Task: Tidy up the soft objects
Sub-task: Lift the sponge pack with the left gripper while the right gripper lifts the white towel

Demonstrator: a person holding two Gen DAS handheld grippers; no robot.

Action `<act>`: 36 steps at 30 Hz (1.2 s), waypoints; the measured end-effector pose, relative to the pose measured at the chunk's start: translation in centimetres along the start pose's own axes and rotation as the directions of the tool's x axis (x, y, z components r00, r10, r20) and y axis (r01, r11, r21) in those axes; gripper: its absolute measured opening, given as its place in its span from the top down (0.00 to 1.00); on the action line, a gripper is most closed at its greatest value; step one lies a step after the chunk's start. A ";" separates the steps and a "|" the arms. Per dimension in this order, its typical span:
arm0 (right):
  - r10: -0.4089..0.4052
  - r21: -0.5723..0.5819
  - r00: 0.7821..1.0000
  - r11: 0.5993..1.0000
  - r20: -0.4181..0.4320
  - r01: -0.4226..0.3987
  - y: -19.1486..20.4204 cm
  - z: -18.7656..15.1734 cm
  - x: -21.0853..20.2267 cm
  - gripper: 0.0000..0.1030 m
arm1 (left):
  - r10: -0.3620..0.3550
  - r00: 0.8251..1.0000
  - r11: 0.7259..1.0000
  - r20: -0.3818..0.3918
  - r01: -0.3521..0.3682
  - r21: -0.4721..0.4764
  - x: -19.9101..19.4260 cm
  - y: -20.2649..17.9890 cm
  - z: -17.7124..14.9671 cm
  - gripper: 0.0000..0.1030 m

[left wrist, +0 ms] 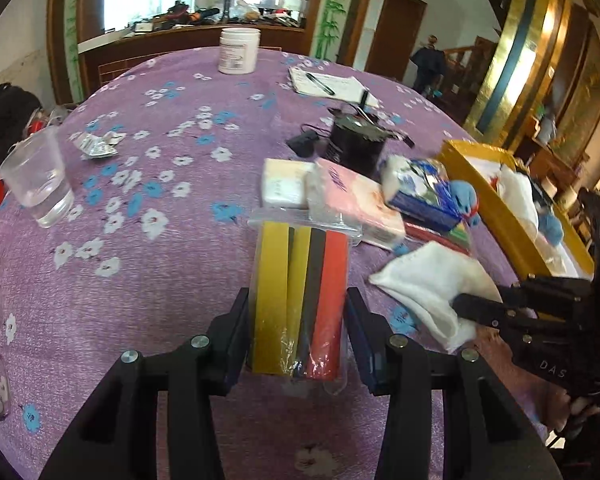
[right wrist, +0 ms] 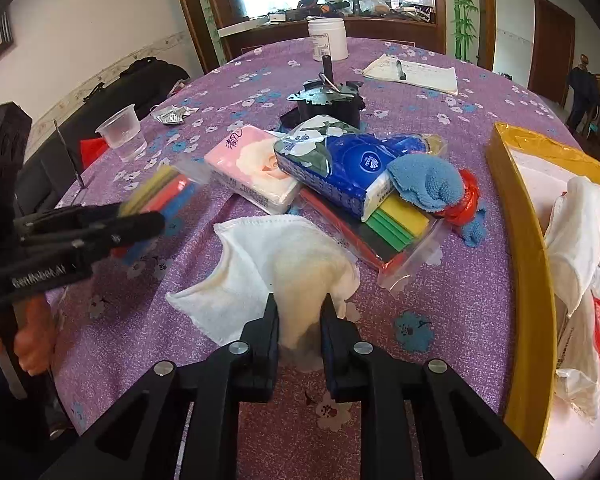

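While your left gripper (left wrist: 297,332) clamps the clear plastic pack of yellow, black and red sponge strips (left wrist: 300,300), its two fingers press against the pack's long sides and the pack's far end points toward the middle of the round table under its purple flowered cloth (left wrist: 148,280). In the right wrist view that same pack shows blurred, beyond the tip of the left gripper (right wrist: 140,222).

Your right gripper (right wrist: 300,320) is clenched on the near edge of the white folded towel (right wrist: 268,264); cloth bunches up between the fingers while the rest of it lies flat on the tablecloth. From the left wrist view you see the black fingers (left wrist: 480,306) lying over the towel (left wrist: 424,280).

Just beyond the towel sit a pink soft tissue pack (right wrist: 252,168) and a blue and white tissue pack (right wrist: 332,164), the blue one leaning on top of a second clear pack of green, yellow and red sponges (right wrist: 400,224). A blue knitted cloth (right wrist: 428,184) rests against the blue tissue pack's end, touching it. A small white and cream tissue pack (left wrist: 284,184) lies beside the pink one.

At your right stands the yellow cardboard box (right wrist: 528,248), holding white cloth and a plastic bag (right wrist: 580,232). Farther off stand a clear plastic cup (left wrist: 40,180), a white jar (left wrist: 239,50), a black motor-like part (left wrist: 356,140) and a notepad with a pen (left wrist: 328,84).
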State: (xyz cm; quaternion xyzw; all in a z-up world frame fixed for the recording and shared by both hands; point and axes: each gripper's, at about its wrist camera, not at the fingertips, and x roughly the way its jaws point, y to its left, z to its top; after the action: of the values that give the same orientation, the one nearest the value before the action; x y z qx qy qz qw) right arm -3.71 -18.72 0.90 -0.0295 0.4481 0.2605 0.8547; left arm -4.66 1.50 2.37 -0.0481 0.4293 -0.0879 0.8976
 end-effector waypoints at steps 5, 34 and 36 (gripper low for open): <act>0.026 0.037 1.000 0.999 0.012 -0.027 -0.7 -0.1 -0.2 0.66 | 0.031 0.999 0.999 -0.019 -0.030 0.042 0.7 -0.9 -0.2 0.57; 0.043 0.031 0.988 0.998 0.145 -0.048 -0.4 0.2 -2.9 0.82 | -0.018 1.000 0.999 -0.008 0.018 0.042 0.2 -1.2 0.1 0.57; 0.056 0.039 0.983 0.997 0.176 -0.064 -0.8 0.3 -4.0 0.82 | -0.030 1.000 0.999 -0.005 0.030 0.038 0.0 -1.6 0.4 0.57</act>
State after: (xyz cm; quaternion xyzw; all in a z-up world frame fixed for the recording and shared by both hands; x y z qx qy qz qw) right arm -4.94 -20.95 4.05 0.0262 0.3778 0.2777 0.8829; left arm -4.59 -0.07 2.90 -0.0371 0.4285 -0.1096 0.8961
